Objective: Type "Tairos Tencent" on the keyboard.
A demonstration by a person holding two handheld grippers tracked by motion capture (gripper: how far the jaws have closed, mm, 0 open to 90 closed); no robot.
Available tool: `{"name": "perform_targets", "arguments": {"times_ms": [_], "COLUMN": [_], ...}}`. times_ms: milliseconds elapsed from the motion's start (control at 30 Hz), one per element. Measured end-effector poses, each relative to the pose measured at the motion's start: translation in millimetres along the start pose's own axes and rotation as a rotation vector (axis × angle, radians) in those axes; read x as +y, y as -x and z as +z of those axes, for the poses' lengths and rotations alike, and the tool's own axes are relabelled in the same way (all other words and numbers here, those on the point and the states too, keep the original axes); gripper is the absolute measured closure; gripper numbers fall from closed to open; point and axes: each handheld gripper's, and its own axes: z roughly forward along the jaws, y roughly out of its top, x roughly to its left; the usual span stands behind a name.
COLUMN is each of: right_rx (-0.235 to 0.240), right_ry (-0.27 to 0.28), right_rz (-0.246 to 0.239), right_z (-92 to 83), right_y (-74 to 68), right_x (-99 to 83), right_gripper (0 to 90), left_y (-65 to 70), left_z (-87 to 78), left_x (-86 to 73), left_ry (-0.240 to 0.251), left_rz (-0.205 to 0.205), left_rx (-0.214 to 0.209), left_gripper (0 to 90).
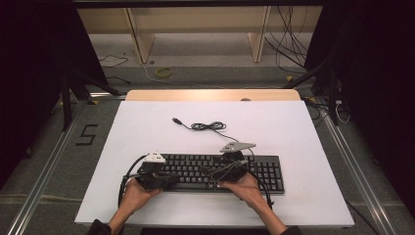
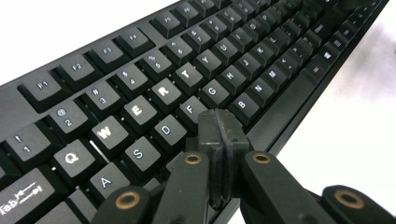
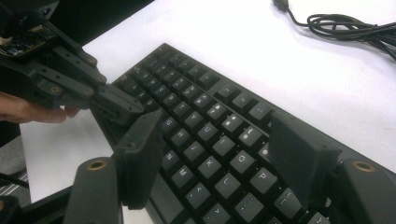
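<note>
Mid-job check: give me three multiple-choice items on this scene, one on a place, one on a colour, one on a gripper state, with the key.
1. Where does the coiled cable lie?
A. beyond the keyboard
B. on the keys
C. on the floor

2. What colour is the keyboard?
A. white
B. black
C. grey

3. How do the left gripper's jaws stand?
A. wide open
B. closed on the cable
C. shut, nothing between them

Key:
1 A, it rests on the white table behind the keyboard.
2 B, case and keys are black.
3 C, the pads meet above the keys.
</note>
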Motion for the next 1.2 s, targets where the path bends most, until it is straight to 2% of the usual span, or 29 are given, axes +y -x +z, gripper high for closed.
{"name": "perform_targets", "arguments": {"times_ms": [233, 467, 600, 800, 967, 1133, 1200], "right_rx": [-0.002, -0.001, 0.001, 0.007, 0.016, 0.023, 0.027], "right_ry": [-0.002, -0.001, 0.005, 0.012, 0.009, 0.014, 0.015], "right_rz": [0.002, 0.0, 0.002, 0.0, -0.004, -0.008, -0.008], "right_z": [0.0, -1.0, -1.9, -2.7, -2.2, -2.8, -2.9], "right_y": [-0.1, -0.4, 0.2, -1.1, -2.9, -4.0, -4.3], "right_x": [-0.1, 0.1, 0.1, -0.9, -2.0, -2.8, -3.1], "right_gripper": [36.8, 36.8, 36.8, 36.6, 36.0, 35.8, 35.7], "left_y": [-0.4, -0.8, -0.7, -1.4, -4.5, -9.1, -11.2], "left_z": [2.8, 0.7, -2.0, -7.2, -11.2, -15.4, -16.6], "left_x": [-0.1, 0.2, 1.0, 2.4, 3.4, 5.1, 5.4], "left_ry": [-0.021, -0.008, 0.025, 0.067, 0.094, 0.118, 0.125], "left_rz": [0.003, 0.001, -0.002, -0.021, -0.049, -0.082, -0.098], "left_rx": [-0.004, 0.001, -0.015, -0.031, -0.034, -0.017, -0.015], "left_gripper": [89.4, 89.1, 85.3, 75.1, 60.7, 47.4, 44.6]}}
